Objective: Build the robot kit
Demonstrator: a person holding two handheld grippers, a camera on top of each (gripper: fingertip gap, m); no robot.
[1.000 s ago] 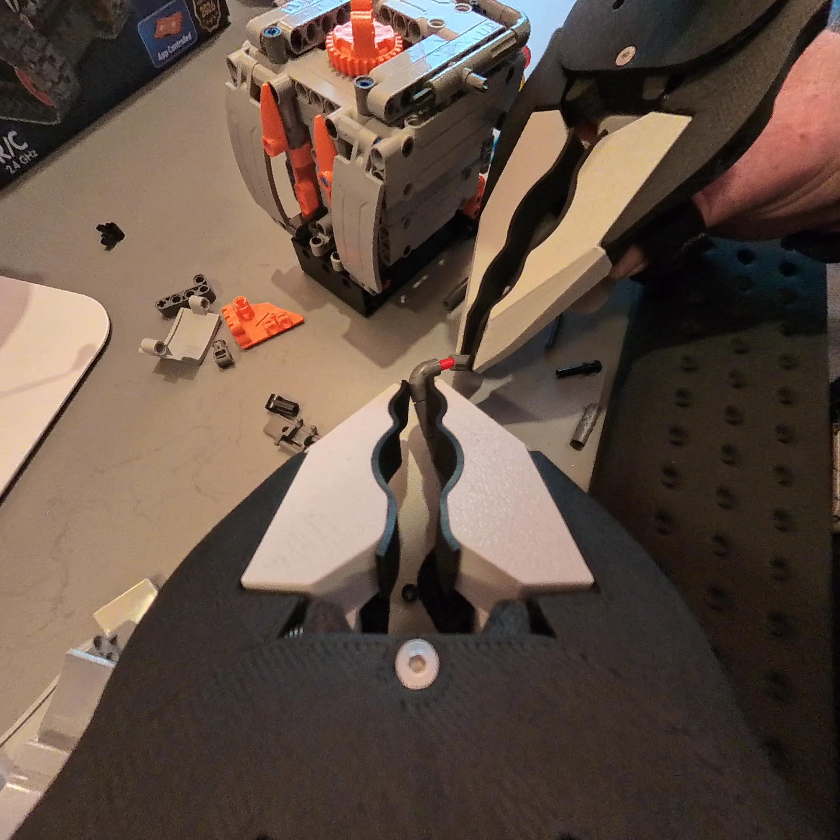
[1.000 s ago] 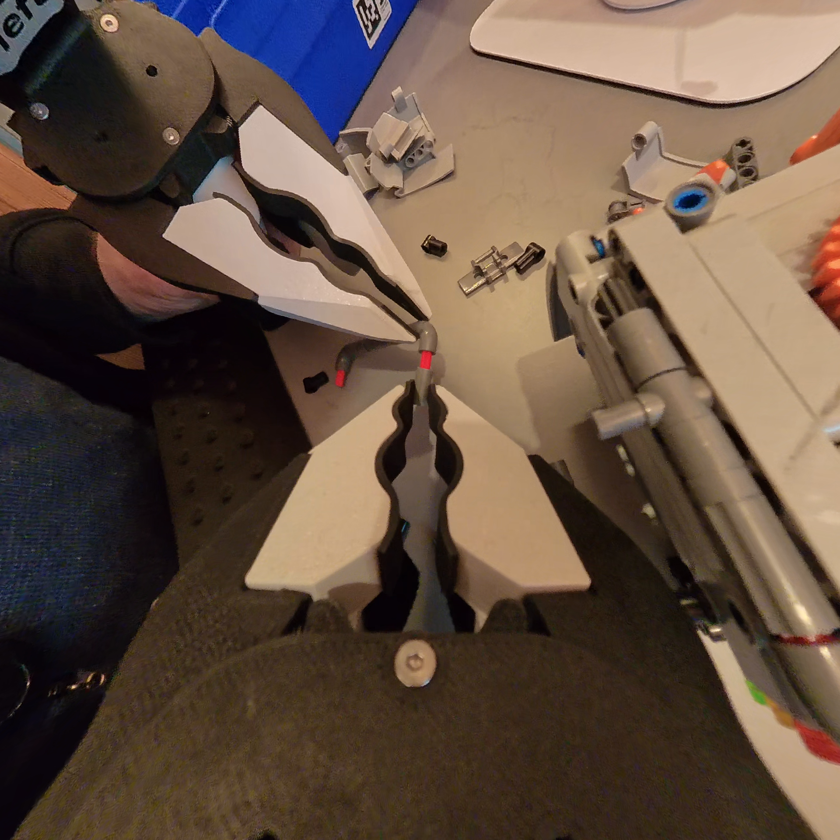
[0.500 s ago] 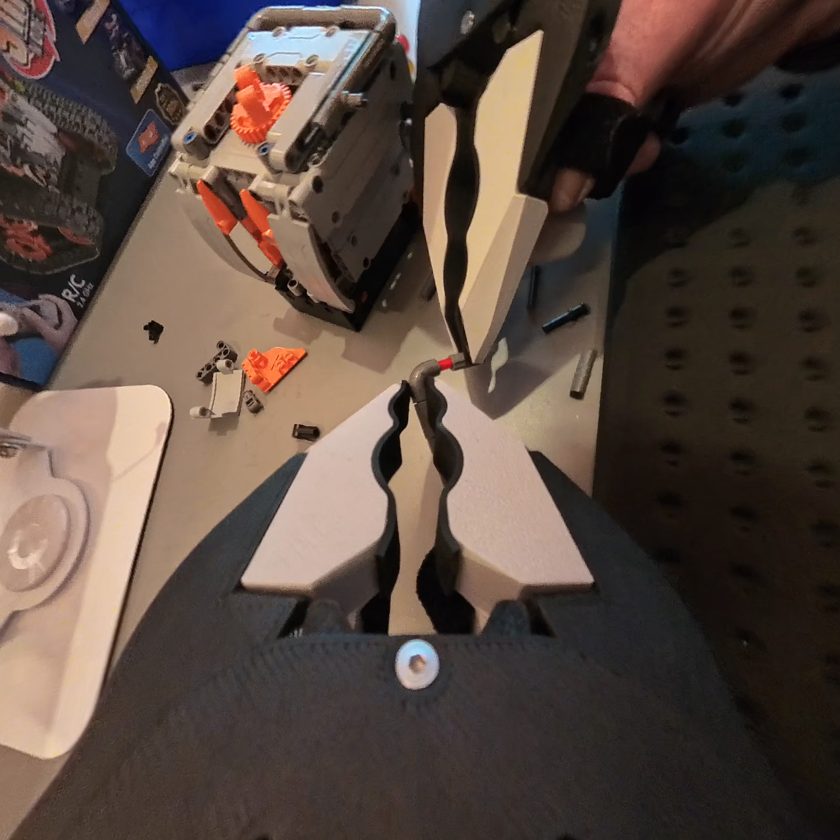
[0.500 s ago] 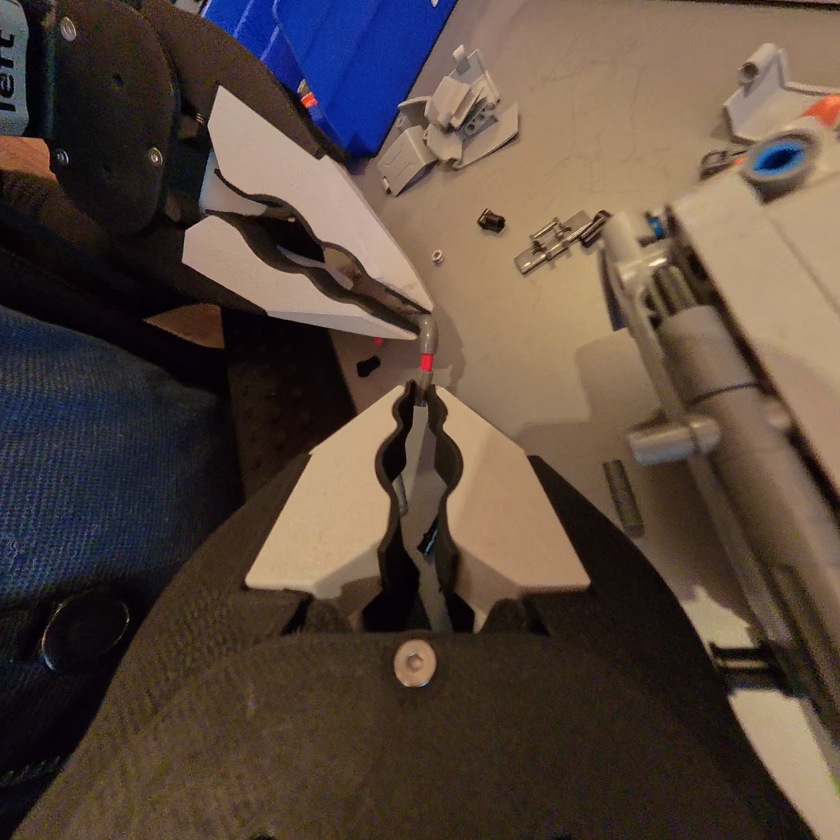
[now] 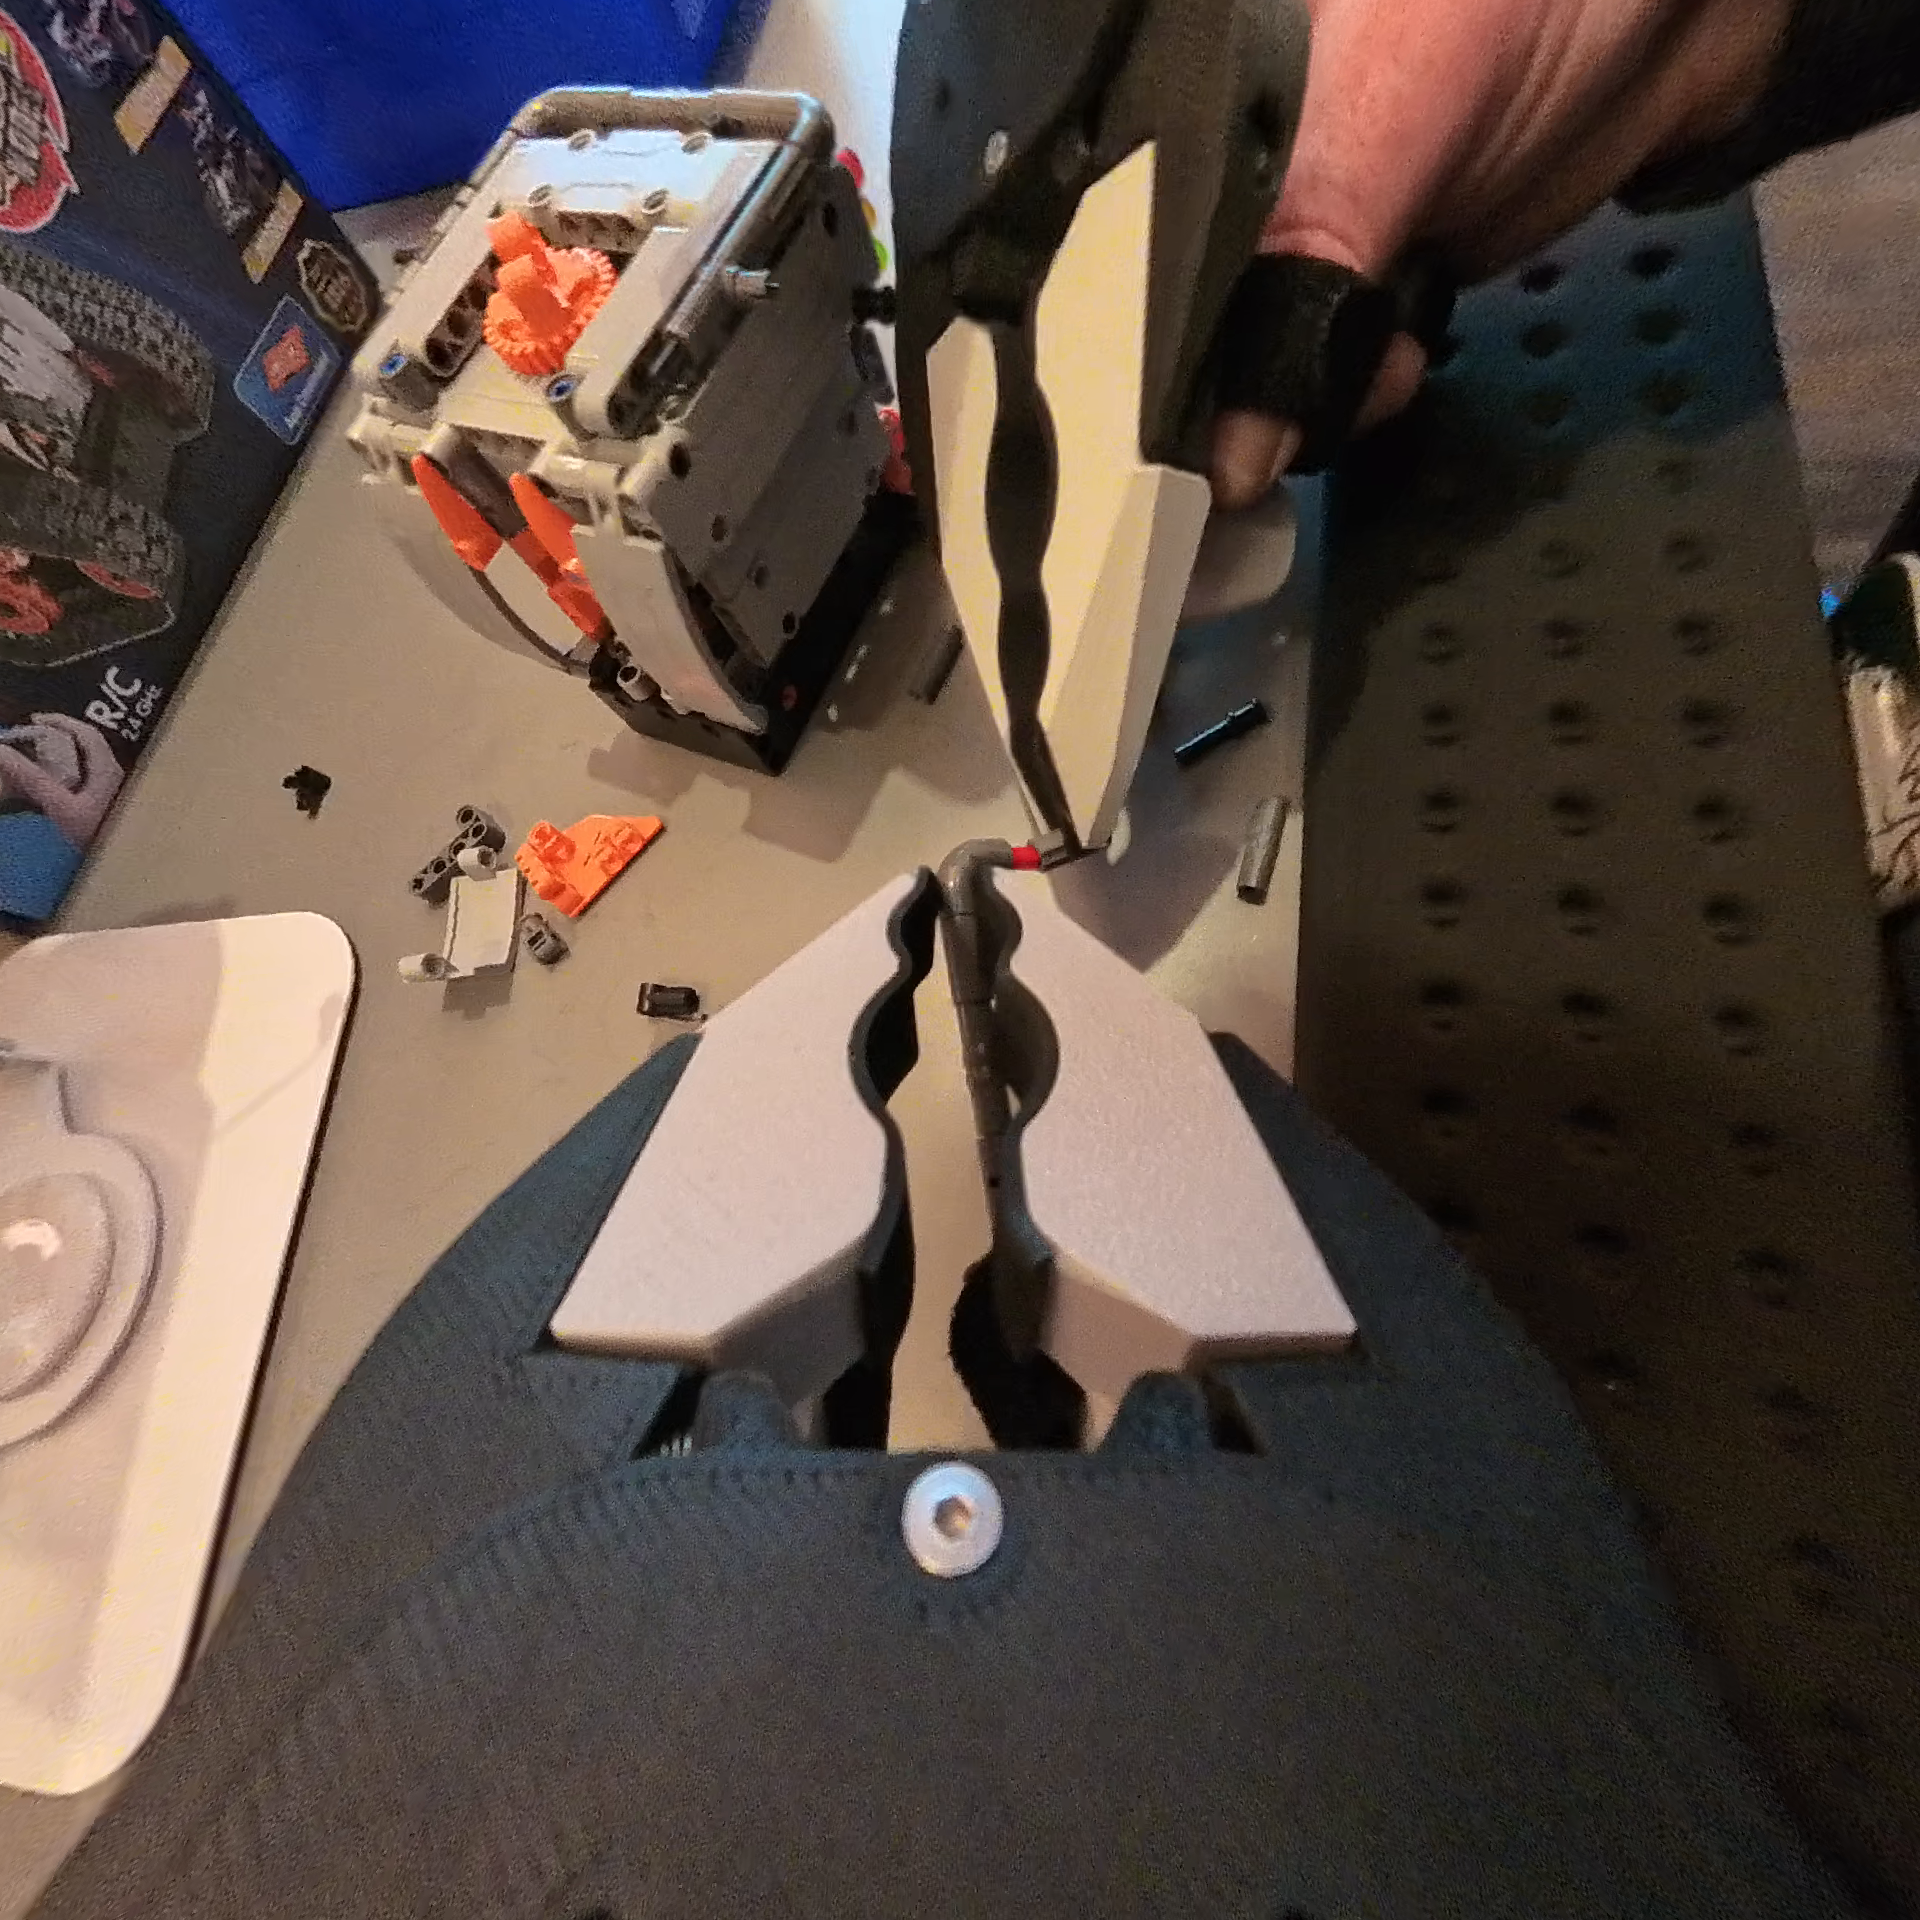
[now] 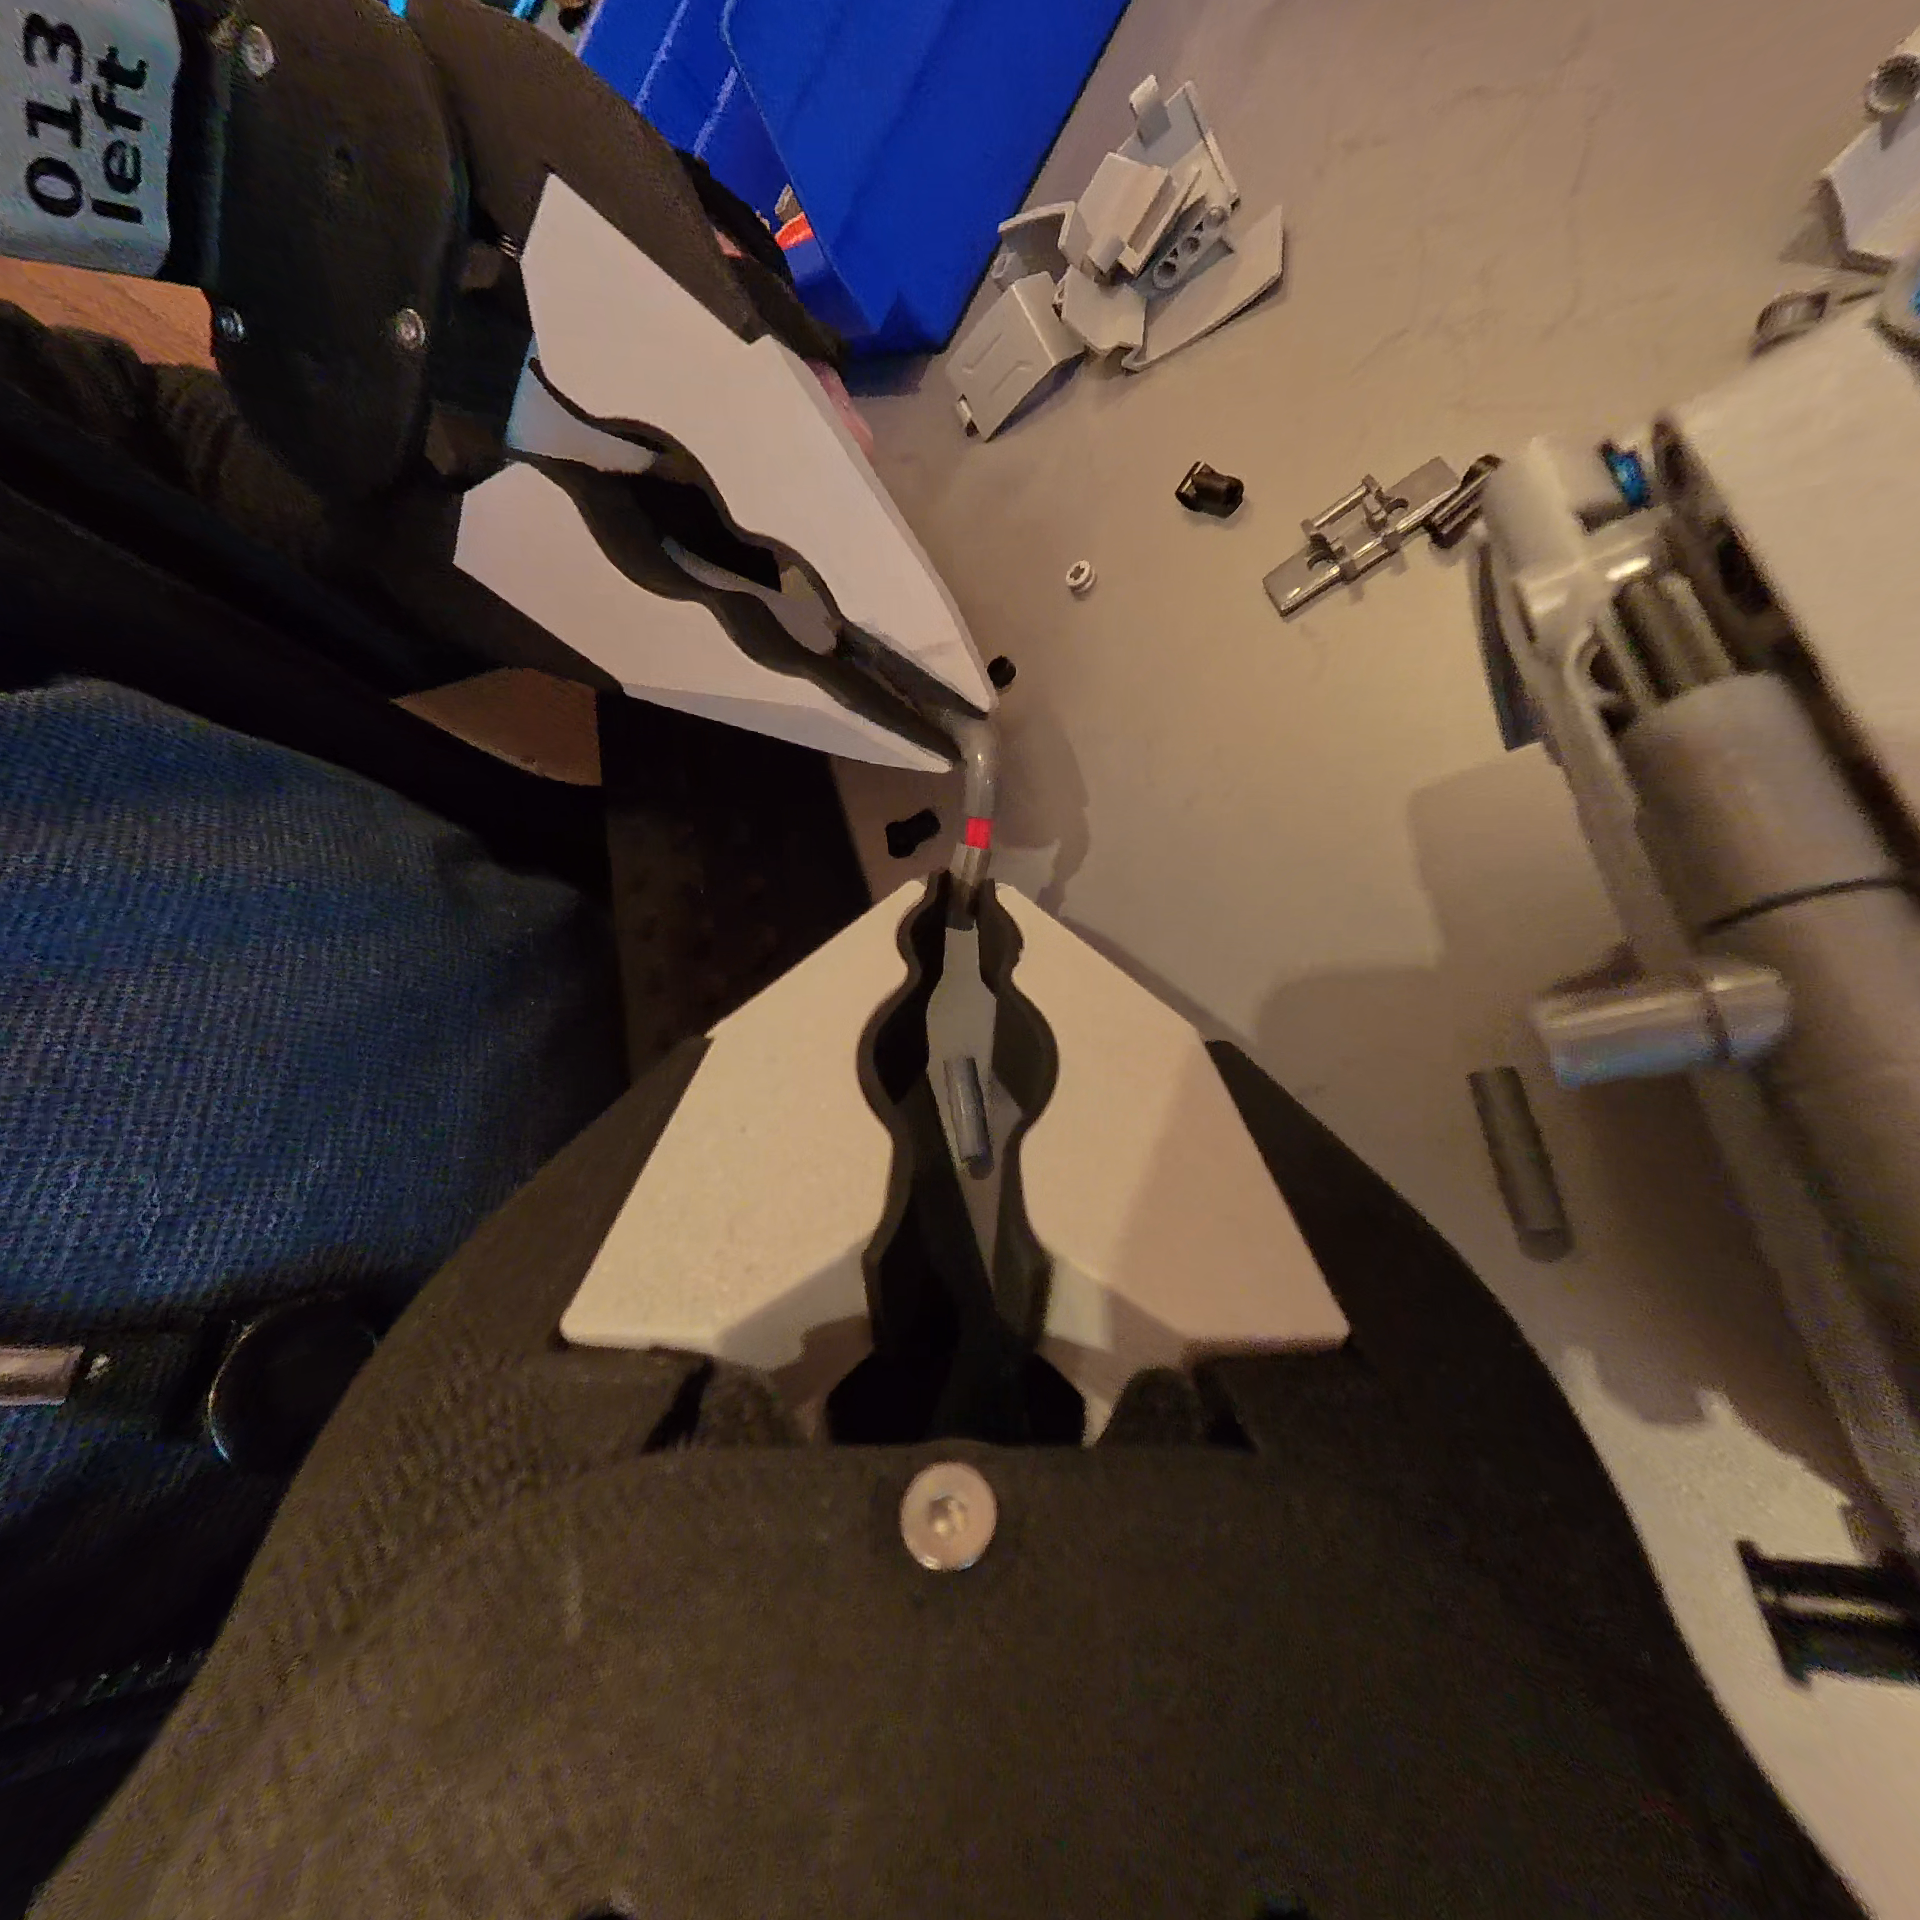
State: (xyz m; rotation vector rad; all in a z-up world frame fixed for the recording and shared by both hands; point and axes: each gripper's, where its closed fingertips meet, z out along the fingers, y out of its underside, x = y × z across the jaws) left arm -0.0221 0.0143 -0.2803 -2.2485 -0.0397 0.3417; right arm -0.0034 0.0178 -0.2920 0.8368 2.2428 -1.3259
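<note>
At table's left a white tray [image 5: 260, 1039] is seen, then loose orange and grey parts [image 5: 540, 883] and the brick-built model [image 5: 623, 468]. At centre a bent grey tube [image 5: 971, 977] is clamped by the left gripper [image 5: 951, 894]; its red-banded end [image 6: 975, 831] is pinched by the right gripper [image 6: 961, 894]. Both claws are closed on it, above the grey tabletop [image 5: 364, 707].

A grey worktop [image 5: 312, 686] carries a part-built grey-and-orange brick model [image 5: 634, 436], with a loose orange plate [image 5: 587, 847] and small dark pieces near it. A printed box [image 5: 125, 436] lies at the left edge, beside a white board [image 5: 177, 1195]. A dark perforated mat [image 5: 1579, 935] lies to the right; grey panels [image 6: 1122, 260] lie beside a blue bin [image 6: 883, 135].
</note>
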